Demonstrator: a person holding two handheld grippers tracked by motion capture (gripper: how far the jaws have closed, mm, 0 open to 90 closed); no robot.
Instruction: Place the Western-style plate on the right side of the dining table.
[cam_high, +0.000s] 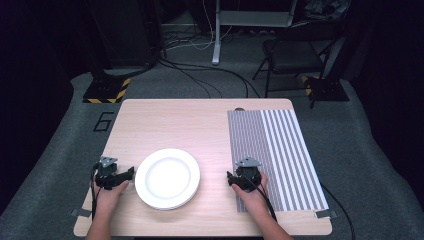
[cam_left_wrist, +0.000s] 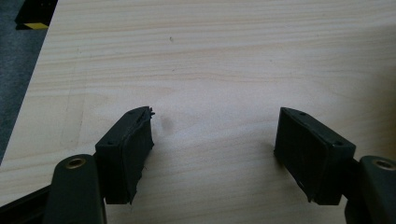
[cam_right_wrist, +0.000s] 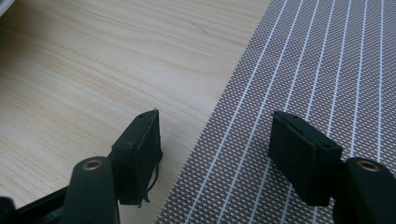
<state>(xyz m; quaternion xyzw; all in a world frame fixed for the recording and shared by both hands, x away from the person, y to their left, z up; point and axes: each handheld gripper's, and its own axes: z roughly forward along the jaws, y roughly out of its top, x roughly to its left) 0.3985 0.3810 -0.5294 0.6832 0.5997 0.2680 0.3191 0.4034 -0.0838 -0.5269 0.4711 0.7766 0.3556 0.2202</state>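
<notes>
Just beneath right hand-held gripper (cam_right_wrist: 215, 135), placemat (cam_right_wrist: 299, 70)

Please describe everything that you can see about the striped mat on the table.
The mat is a thin woven rectangle, lying flat on the right part of the wooden table. Its left strip looks darker, with fine close lines; the rest has wider grey and white stripes. Its far right edge seems to hang past the table's side. The right gripper rests at its near left edge, jaws open, one over wood, one over mat.
</notes>
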